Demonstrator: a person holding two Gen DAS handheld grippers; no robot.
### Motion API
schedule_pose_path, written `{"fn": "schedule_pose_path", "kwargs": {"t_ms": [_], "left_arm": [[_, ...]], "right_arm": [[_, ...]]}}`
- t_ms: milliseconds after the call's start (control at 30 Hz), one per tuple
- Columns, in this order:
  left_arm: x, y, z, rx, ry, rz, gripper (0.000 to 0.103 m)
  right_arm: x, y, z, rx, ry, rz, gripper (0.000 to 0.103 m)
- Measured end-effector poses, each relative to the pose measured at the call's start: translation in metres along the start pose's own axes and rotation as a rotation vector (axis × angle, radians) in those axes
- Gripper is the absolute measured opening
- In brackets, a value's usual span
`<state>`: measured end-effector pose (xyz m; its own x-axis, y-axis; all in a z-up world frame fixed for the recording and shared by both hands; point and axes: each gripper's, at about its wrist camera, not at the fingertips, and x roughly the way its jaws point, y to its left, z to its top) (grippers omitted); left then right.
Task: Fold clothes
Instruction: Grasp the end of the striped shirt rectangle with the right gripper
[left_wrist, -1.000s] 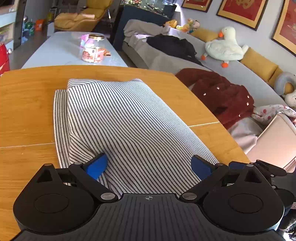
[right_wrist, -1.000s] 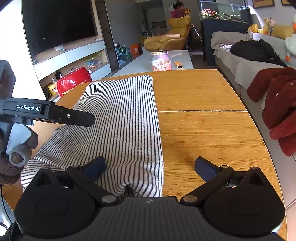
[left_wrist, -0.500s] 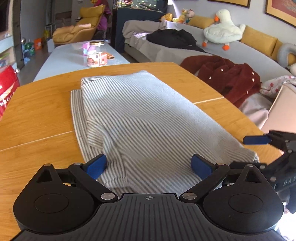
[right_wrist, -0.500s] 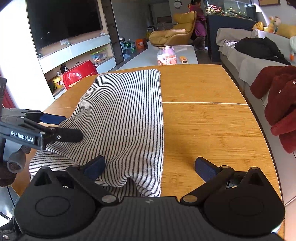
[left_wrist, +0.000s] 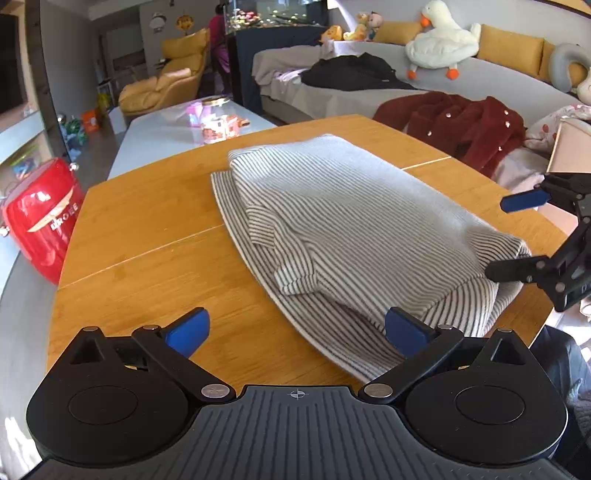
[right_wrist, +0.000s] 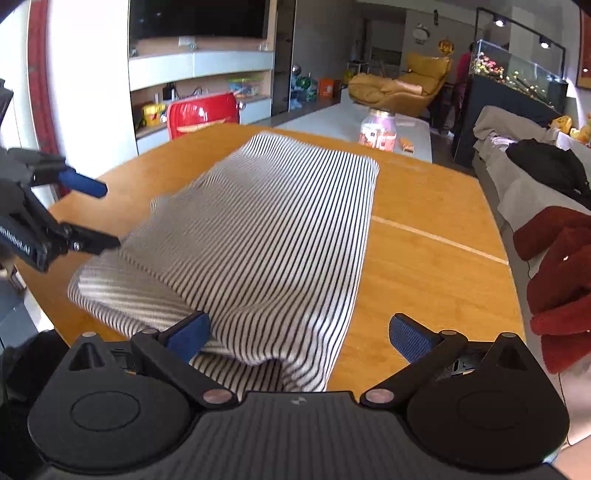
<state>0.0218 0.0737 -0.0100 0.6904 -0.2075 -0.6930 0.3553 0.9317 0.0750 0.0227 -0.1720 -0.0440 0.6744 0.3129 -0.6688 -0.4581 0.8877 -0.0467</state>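
A striped black-and-white garment (left_wrist: 354, 229) lies folded in a long rectangle on the wooden table (left_wrist: 147, 266), one sleeve tucked along its left side. My left gripper (left_wrist: 295, 328) is open at the garment's near left corner, its right pad against the cloth edge. At the right edge of the left wrist view my right gripper (left_wrist: 517, 236) is open beside the garment's end. In the right wrist view the garment (right_wrist: 280, 229) runs away from me. My right gripper (right_wrist: 300, 334) stands open over its near end. The left gripper (right_wrist: 92, 214) is open at its left corner.
A red case (left_wrist: 40, 218) stands off the table's left side. A jar (right_wrist: 378, 129) sits on a white low table beyond. A dark red coat (right_wrist: 554, 273) lies on the grey sofa to the right. A person stands far back by a yellow armchair (left_wrist: 162, 85).
Both grippers have drawn back from the garment and turned. The left one swung to the left, so the cloth now sits to its right. The garment stays folded on the table.
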Motion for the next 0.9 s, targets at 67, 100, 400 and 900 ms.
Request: {"fn": "schedule_pose_path", "kwargs": {"t_ms": [67, 100, 400, 900], "left_arm": [[0.002, 0.001, -0.005, 0.005, 0.027, 0.021, 0.103], [0.002, 0.003, -0.007, 0.003, 0.031, 0.022, 0.103], [-0.019, 0.012, 0.001, -0.016, -0.021, 0.011, 0.103], [-0.032, -0.01, -0.009, 0.065, -0.008, -0.104, 0.103]], "right_arm": [[-0.001, -0.001, -0.002, -0.008, 0.011, -0.008, 0.103], [-0.005, 0.0, -0.001, -0.029, -0.005, -0.028, 0.103], [-0.035, 0.048, 0.012, -0.267, -0.144, 0.198, 0.087], [-0.007, 0.045, 0.008, -0.18, -0.094, 0.17, 0.087]]}}
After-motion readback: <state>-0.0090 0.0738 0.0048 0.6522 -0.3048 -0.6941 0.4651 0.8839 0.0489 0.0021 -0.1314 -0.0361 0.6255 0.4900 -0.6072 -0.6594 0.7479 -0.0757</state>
